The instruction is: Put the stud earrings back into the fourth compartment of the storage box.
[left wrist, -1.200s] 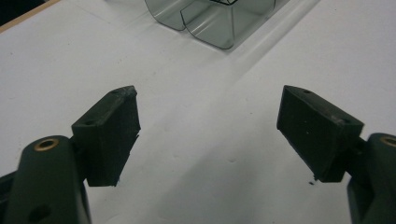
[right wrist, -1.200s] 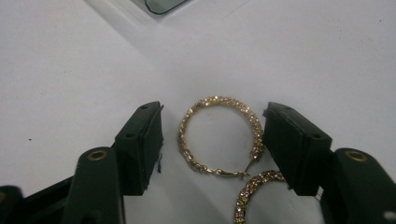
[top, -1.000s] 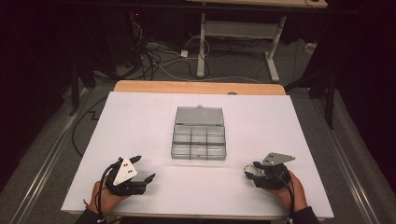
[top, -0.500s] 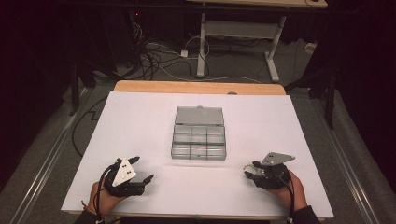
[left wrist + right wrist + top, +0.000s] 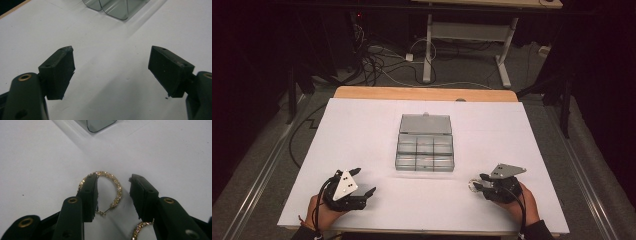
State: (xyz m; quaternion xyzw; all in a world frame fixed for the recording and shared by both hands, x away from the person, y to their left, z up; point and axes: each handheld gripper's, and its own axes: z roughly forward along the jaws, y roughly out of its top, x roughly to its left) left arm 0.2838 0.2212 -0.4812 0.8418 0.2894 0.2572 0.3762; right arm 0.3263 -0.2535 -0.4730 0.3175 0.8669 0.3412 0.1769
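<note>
A clear plastic compartment box (image 5: 424, 145) with its lid laid back stands mid-table; its corner shows at the top of the left gripper view (image 5: 115, 7) and the right gripper view (image 5: 100, 125). My right gripper (image 5: 477, 181) rests near the front right, open (image 5: 113, 180), with its jaws on either side of a gold rhinestone hoop earring (image 5: 117, 187) that lies flat on the white surface. The left jaw covers part of the hoop. A second matching earring (image 5: 140, 227) peeks out under the right jaw. My left gripper (image 5: 365, 180) sits front left, open wide (image 5: 111, 65) over bare table.
The white table top (image 5: 362, 130) spreads around the box, with a wooden strip (image 5: 422, 93) along its far edge. Beyond the table are cables on the floor and a white desk frame (image 5: 462, 35). The front edge lies just behind both hands.
</note>
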